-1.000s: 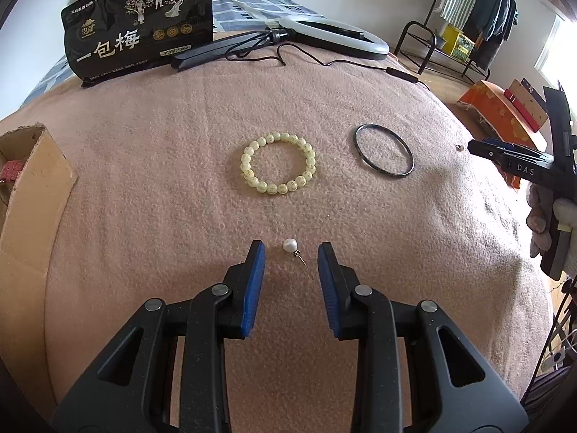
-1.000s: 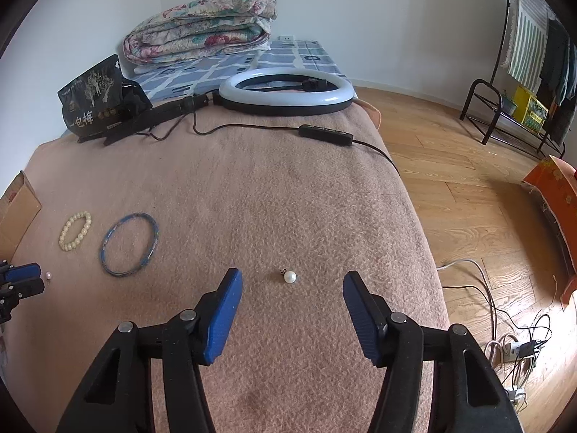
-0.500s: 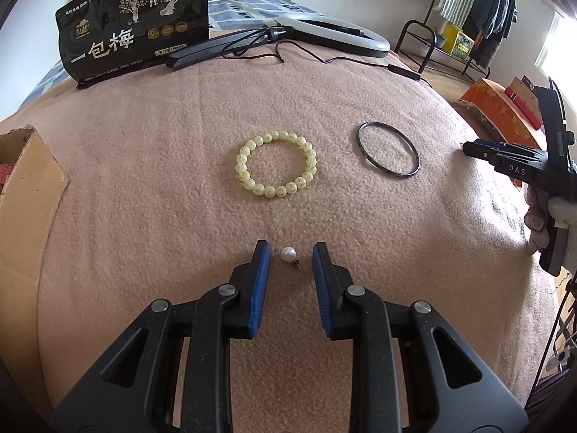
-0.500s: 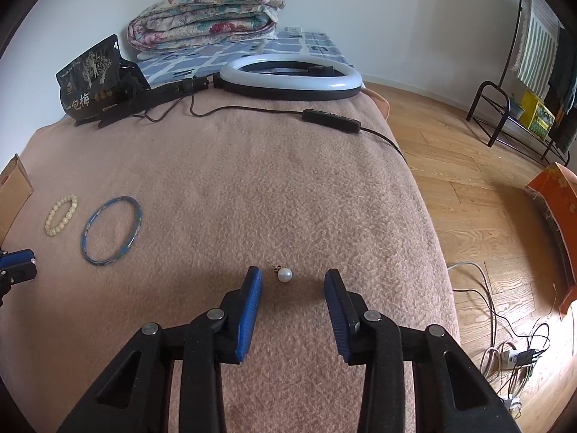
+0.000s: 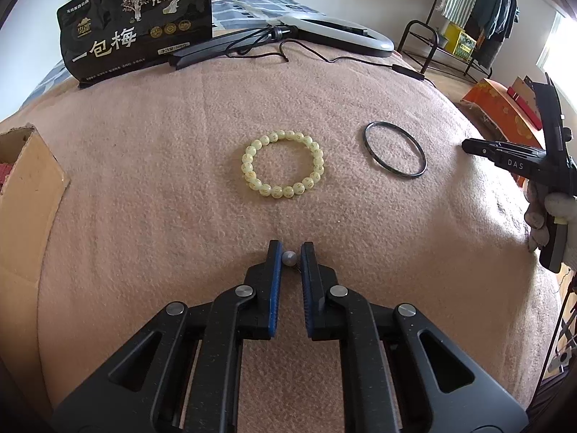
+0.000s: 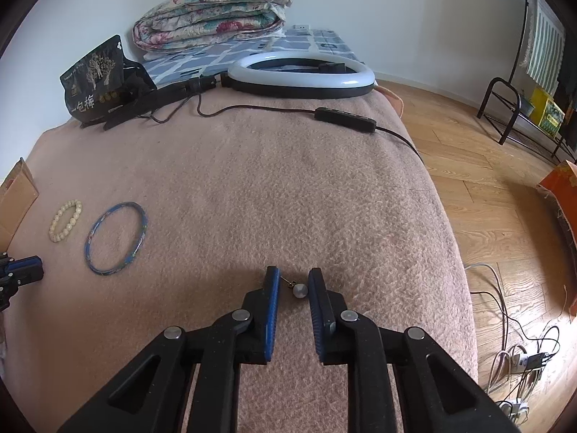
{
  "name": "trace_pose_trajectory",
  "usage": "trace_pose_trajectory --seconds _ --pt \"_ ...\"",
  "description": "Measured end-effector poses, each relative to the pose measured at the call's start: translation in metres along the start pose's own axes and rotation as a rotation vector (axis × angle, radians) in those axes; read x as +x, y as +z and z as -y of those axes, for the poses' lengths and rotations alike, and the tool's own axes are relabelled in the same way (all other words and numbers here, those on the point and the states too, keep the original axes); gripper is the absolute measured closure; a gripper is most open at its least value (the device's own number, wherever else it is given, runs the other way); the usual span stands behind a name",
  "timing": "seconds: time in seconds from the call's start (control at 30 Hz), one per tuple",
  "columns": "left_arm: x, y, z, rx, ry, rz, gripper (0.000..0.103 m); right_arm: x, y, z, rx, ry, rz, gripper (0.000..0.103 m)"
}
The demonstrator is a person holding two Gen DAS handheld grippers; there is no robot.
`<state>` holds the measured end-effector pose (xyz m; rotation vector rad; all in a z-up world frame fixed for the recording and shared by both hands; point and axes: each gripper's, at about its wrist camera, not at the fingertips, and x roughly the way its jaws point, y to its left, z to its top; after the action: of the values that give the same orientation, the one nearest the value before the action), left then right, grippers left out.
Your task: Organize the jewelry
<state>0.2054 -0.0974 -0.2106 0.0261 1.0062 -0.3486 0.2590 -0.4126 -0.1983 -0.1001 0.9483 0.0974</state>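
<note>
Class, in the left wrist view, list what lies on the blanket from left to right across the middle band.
Cardboard box → bead bracelet → dark bangle → right gripper.

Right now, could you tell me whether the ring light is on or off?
Cannot tell: the ring light looks white, but daylight falls on it too.

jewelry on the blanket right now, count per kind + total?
Pearl stud earrings: 2, one between the left gripper's fingers, one between the right gripper's fingers
Beaded bracelets: 1
Bangles: 1
Total: 4
</note>
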Motion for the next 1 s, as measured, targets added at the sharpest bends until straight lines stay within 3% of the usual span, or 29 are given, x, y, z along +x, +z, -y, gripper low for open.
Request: trace_pose_trajectory --seconds 0.27,0.6,1.0 --pt "-0.005 0.000 0.000 -0.003 0.006 0.005 0.094 -0.007 0.000 0.002 0.038 0.021 0.015 0.095" --pt "-0.033 0.003 -0.002 0.001 -0.001 0.038 0.094 -0.049 0.006 0.003 0.080 0.044 0.068 0.095" --pt "-0.089 0.011 -0.021 -0.029 0.011 0.095 0.094 -0.100 0.020 -0.052 0.005 0.095 0.090 0.095"
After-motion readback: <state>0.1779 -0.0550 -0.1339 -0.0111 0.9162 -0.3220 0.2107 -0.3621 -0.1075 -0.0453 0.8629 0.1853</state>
